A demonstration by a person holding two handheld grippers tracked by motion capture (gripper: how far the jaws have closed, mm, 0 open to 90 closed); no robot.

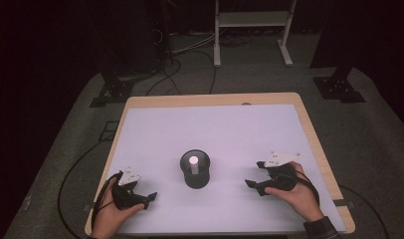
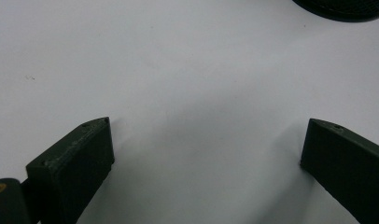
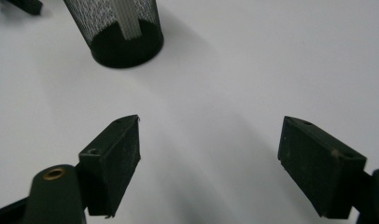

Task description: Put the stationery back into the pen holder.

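A black mesh cup [image 1: 195, 170] stands upright near the middle of the white table [image 1: 230, 129], with a white cylinder [image 1: 193, 162] standing inside it, its pale top showing just above the rim. In the right gripper view the cylinder [image 3: 128, 18] can be seen through the mesh, leaning against the cup's wall [image 3: 127, 44], so it looks settled in place and needs no support.

To the cup's right, well apart from it, the right gripper [image 1: 253, 185] sits low over the table in the person's hand, its jaws spread wide with nothing between them, only bare white surface. That spacing suggests the hand is parked clear of the cup so as not to knock it.

To the cup's left, the left gripper [image 1: 151, 198] rests near the table's near edge, likewise spread and empty, aimed loosely towards the cup's base [image 2: 341, 8].
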